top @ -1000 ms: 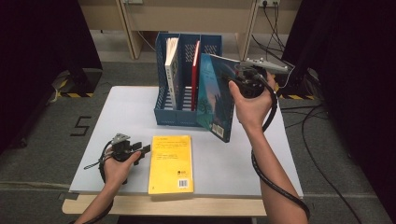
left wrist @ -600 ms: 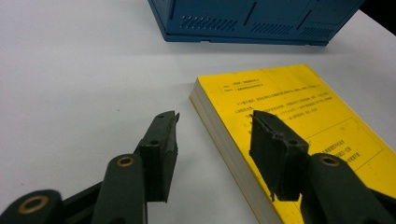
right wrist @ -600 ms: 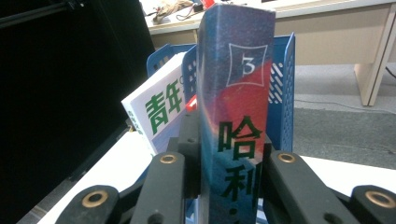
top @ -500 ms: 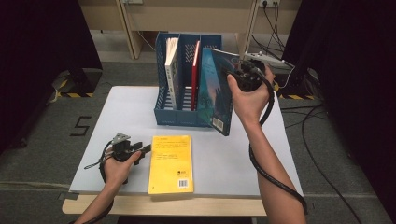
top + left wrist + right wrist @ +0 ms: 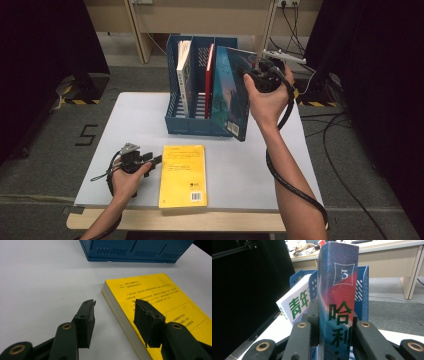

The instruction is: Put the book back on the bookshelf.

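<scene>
Right gripper clamped on the blue book's spine, upright at the blue file rack's right slot. We'd keep it vertical and lower it slowly. Left gripper open beside the yellow book.

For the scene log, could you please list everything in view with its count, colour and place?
blue book: 1, dark blue cover, upright at the rack's right slot, clamped in the right tool
yellow book: 1, yellow, flat on the table's near edge
file rack: 1, blue, on the table's far middle
white book: 1, white, rack's left slot
red book: 1, red, rack's middle
table: 1, white
right tool: 1, black, shut on the blue book's spine
left tool: 1, black, open beside the yellow book
</scene>
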Demonstrator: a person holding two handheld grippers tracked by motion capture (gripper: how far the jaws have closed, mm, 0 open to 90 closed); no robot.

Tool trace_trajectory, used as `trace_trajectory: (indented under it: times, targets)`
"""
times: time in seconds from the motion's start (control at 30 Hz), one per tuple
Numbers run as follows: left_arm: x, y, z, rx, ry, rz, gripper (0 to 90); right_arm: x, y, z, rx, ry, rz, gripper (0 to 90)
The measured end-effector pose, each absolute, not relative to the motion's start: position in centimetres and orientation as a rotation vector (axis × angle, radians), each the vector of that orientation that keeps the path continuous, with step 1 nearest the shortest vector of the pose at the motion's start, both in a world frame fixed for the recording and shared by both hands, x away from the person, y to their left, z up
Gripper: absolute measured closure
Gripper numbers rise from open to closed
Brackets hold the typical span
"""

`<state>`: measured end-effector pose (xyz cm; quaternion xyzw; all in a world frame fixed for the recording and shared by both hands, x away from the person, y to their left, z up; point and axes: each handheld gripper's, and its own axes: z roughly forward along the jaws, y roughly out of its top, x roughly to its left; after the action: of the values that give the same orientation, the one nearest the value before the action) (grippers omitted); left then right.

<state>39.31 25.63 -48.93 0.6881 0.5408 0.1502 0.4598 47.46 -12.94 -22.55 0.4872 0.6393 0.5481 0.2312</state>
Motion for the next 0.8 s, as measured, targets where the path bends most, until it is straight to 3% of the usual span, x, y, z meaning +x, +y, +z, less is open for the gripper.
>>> trace_trajectory:
  times: [0.8]
  targets:
    - [39.3,25.5,-48.9,1.672,1.331,0.36,49.8,51.0,-11.3,-22.6,1.352,1.712,1.442,75.1]
